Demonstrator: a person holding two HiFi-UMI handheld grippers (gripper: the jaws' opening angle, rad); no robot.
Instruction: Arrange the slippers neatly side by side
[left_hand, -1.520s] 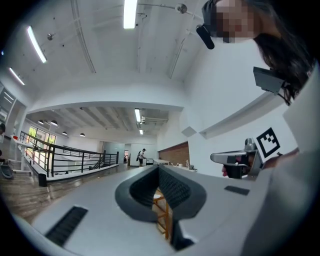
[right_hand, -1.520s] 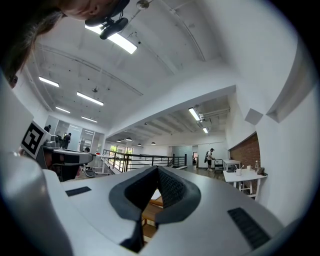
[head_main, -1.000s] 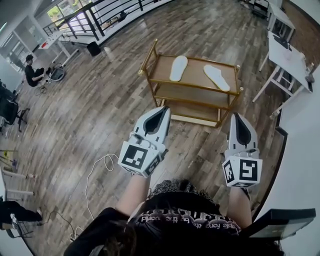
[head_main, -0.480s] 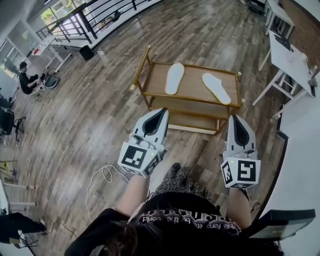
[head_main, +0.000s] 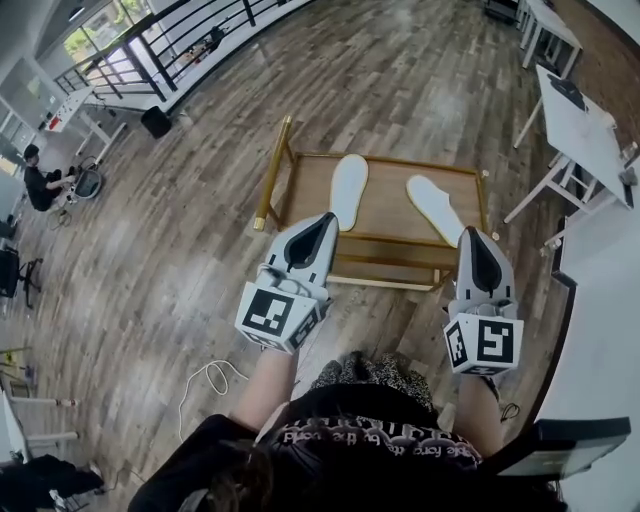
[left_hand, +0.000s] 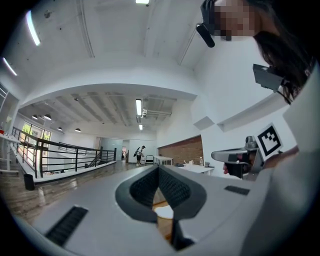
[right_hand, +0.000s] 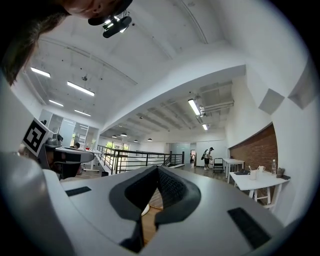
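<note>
Now: my L gripper & R gripper both clamped tight, nothing in either, short of the gold cart. On its top shelf: left slipper straight, right slipper skewed. They lie apart, not touching.

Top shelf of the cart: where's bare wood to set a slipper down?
Widest bare strip: between the left slipper and the right slipper. Another between left slipper and the gold handle. Tight between right slipper and the right rail.
</note>
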